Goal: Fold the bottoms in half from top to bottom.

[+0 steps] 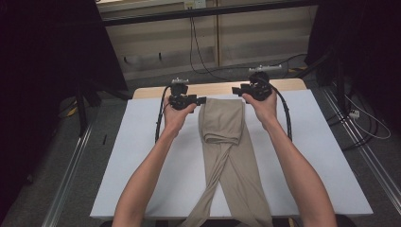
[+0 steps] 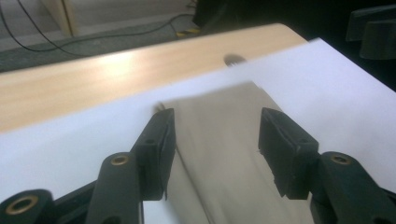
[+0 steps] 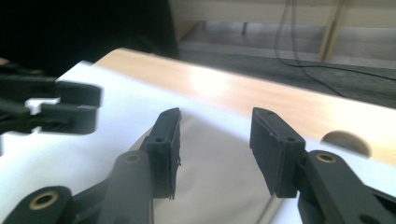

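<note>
No readable text, label or number anywhere

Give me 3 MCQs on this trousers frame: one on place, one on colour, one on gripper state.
1. Where are the two hand-held grippers?
A. At the far end of the trousers
B. At the near table edge
C. Off the table's left side

2. What colour are the trousers?
A. Navy
B. Beige
C. Red

3. How do the jaws of both grippers stand?
A. Shut on cloth
B. Open
C. Shut on nothing

Key:
1 A: the left hand-held gripper and right hand-held gripper flank the folded far end of the trousers.
2 B: the cloth is beige against the white table cover.
3 B: both gripper views show wide gaps between the jaws, with cloth beyond.
</note>
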Motion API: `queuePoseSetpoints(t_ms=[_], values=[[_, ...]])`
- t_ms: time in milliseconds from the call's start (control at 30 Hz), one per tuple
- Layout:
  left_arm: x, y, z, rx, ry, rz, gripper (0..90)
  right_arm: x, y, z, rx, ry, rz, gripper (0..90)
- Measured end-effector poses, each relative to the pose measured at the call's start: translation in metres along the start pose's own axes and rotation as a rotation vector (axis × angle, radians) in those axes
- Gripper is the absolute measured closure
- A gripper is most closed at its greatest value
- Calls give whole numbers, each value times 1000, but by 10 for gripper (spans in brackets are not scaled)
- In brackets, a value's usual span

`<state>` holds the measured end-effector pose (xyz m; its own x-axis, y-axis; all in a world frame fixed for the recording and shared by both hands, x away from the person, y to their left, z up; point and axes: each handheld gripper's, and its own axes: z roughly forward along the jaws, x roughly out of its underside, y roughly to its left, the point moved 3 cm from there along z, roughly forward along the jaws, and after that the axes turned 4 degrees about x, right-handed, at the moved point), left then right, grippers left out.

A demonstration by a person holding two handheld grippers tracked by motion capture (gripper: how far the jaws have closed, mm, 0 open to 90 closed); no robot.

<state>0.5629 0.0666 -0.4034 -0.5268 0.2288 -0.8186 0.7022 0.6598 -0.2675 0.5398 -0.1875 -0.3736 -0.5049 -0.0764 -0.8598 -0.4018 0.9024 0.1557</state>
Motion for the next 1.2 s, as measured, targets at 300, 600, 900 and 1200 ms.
queuePoseSetpoints(t_ms=[300,600,900,1200], values=[[81,-44,-49,97,65,54,425,90,58,-75,-135,79,-161,553],[154,-108,-96,205,212,134,521,190,135,-125,-317,275,-261,763],[203,-140,-124,276,307,138,656,225,171,-139,-266,320,-388,687],[209,-166,-120,297,350,290,858,225,171,-136,-208,309,-371,900]])
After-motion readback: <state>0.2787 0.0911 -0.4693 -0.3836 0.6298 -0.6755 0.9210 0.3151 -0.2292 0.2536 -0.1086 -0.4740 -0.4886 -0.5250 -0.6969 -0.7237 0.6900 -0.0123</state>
